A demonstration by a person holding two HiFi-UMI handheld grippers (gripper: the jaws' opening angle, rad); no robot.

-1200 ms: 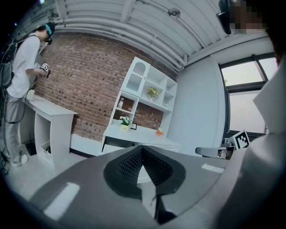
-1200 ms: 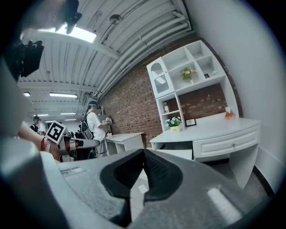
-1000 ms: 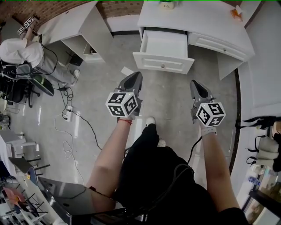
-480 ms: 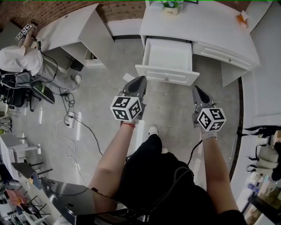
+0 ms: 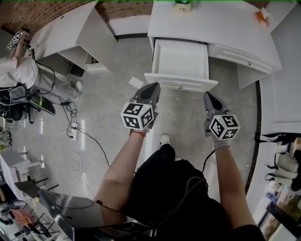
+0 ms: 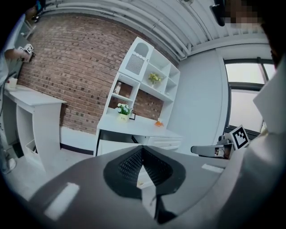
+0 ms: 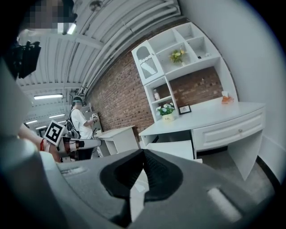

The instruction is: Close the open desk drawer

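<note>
A white desk [image 5: 221,26] stands ahead with its left drawer [image 5: 181,63] pulled far out and empty; its front panel [image 5: 181,83] faces me. My left gripper [image 5: 151,88] is shut, its tips just short of the panel's left part. My right gripper [image 5: 208,97] is shut too, below the panel's right end. The drawer [image 7: 176,150] shows beyond the shut jaws in the right gripper view, and the desk [image 6: 134,129] in the left gripper view.
A second, shut drawer [image 5: 242,59] sits on the desk's right. Another white desk [image 5: 70,30] stands to the left, with a person [image 5: 23,75] seated beside it. Cables [image 5: 75,127] lie on the grey floor. A small potted plant [image 5: 181,6] sits on the desk top.
I have stepped closer to the desk. Both grippers have moved forward, and their tips are now near the drawer's front panel.
</note>
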